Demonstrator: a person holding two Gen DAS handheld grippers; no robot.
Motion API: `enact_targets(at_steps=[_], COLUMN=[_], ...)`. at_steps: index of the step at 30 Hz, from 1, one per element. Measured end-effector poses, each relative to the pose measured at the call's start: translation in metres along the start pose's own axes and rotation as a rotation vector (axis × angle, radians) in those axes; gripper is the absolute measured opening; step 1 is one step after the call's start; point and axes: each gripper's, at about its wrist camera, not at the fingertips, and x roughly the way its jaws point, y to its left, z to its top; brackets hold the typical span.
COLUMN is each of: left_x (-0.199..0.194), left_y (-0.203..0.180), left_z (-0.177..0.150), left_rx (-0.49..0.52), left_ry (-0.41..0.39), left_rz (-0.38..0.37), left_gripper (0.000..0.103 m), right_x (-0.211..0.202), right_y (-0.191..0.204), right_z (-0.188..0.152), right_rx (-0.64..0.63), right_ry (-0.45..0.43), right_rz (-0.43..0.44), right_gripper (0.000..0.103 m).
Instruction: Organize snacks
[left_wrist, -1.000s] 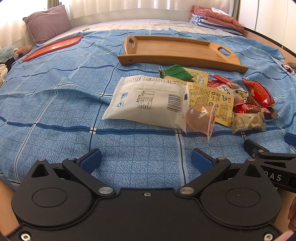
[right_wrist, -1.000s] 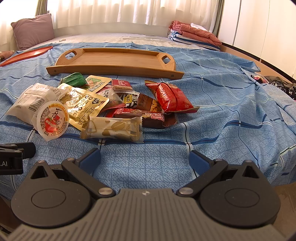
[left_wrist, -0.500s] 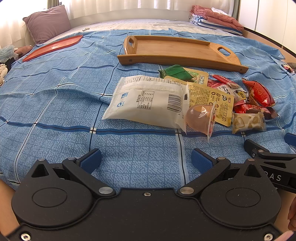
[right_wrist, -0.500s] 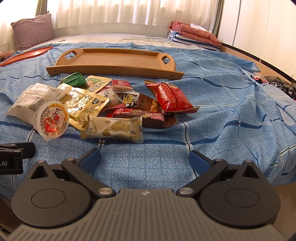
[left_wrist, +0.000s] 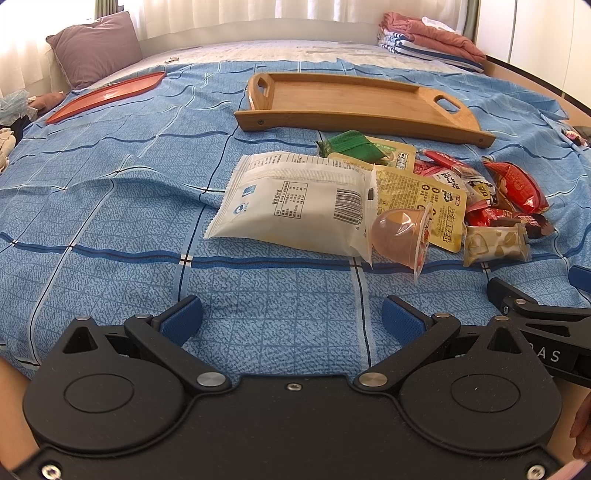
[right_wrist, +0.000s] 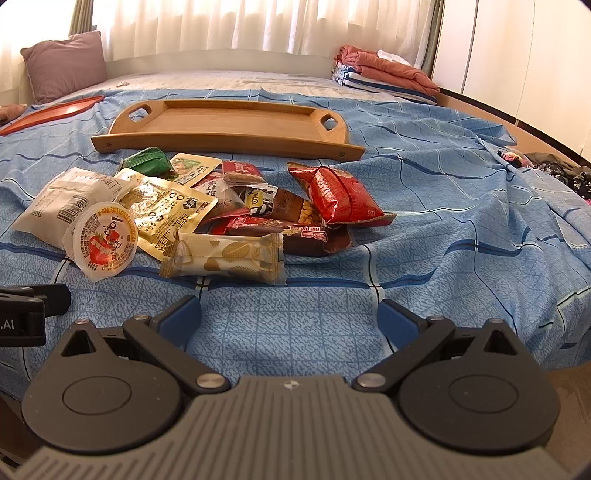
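Snacks (right_wrist: 207, 218) lie heaped on the bed (right_wrist: 443, 236), just short of the bare wooden tray (right_wrist: 229, 122) — nothing sorted yet, I judge. My left tool (left_wrist: 291, 314) and right tool (right_wrist: 290, 314) hang spread wide, empty. Next I'd pick one packet — the near cream bar (right_wrist: 225, 254) looks easiest.

The bedspread (left_wrist: 110, 229) is blue with a darker blue and white grid, and the tray (right_wrist: 236, 122) on it is honey-brown wood. Among the snacks lie a white bag (left_wrist: 295, 206), a gold pouch (right_wrist: 166, 206), a green packet (right_wrist: 147, 162) and a red bag (right_wrist: 340, 195).
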Motion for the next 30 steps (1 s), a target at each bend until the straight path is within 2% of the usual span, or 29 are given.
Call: enact_targets(at_steps=[7, 15, 18, 23, 24, 26, 29, 30], left_x=[0.002, 0.002, -0.002, -0.016, -0.019, -0.025, -0.032, -0.034], left_y=[0.004, 0.006, 0.006, 0.009, 0.009, 0.01, 0.009, 0.009], left_z=[0.0, -0.006, -0.003, -0.002, -0.002, 0.0, 0.005, 0.006], left_rx=[0.01, 0.048, 0.042, 0.05, 0.055, 0.059, 0.063, 0.062], left_ry=[-0.017, -0.069, -0.071, -0.098, -0.108, -0.122, -0.133, -0.136], left_rz=[-0.01, -0.016, -0.024, -0.093, -0.104, -0.121, -0.15, -0.166], left_gripper=[0.103, 0.103, 0.102, 0.086, 0.083, 0.071, 0.057, 0.055], right_x=[-0.002, -0.003, -0.004, -0.012, -0.014, -0.018, -0.021, -0.019], right_y=[-0.001, 0.007, 0.007, -0.008, -0.009, -0.008, -0.001, 0.002], right_z=[-0.004, -0.014, -0.012, -0.008, -0.008, -0.008, -0.002, 0.001], right_rx=[-0.001, -0.015, -0.011, 0.047, 0.045, 0.038, 0.031, 0.025], right_ry=[-0.025, -0.097, -0.092, -0.101, -0.108, -0.129, -0.164, -0.166], right_rz=[0.001, -0.052, -0.048, 0.045, 0.072, 0.11, 0.15, 0.155], right_gripper=[0.103, 0.103, 0.103, 0.103, 0.098, 0.091, 0.09, 0.089])
